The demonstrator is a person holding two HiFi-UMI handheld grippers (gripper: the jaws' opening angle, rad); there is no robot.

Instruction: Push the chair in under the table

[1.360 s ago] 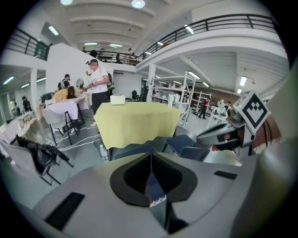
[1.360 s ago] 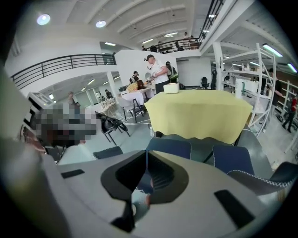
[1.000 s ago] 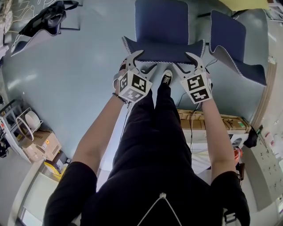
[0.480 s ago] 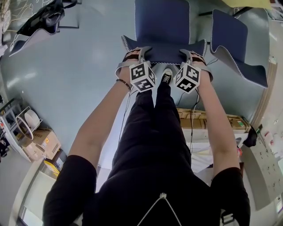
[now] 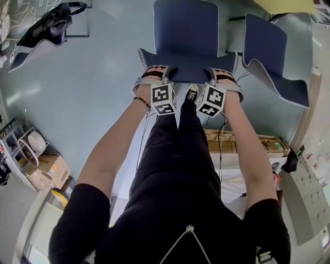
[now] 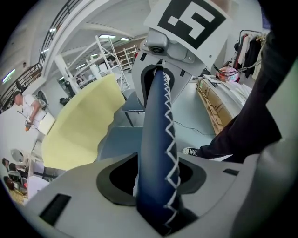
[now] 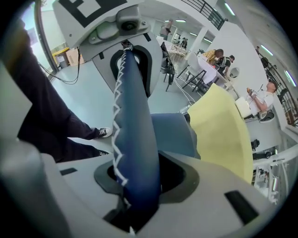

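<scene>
Left gripper [image 5: 156, 73] and right gripper [image 5: 220, 75], jaws just closed partway, each clamp the top edge of a navy chair's [image 5: 185, 28] backrest [image 5: 188, 61], trimmed in white zigzag stitching. The chair stands on the pale floor [image 5: 93, 77], short of the yellow surface [image 5: 289, 4].

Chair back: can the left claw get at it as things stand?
Looks so: the left claw sits astride the chair back, jaws just closed onto its padded top edge, with nothing in the way.

Your chair [image 5: 186, 31] navy blue with white zigzag stitching, left gripper [image 5: 166, 71] and right gripper [image 5: 212, 72] grey with black-and-white squares, table [image 6: 79, 125] beyond the chair seemingly pale yellow.
</scene>
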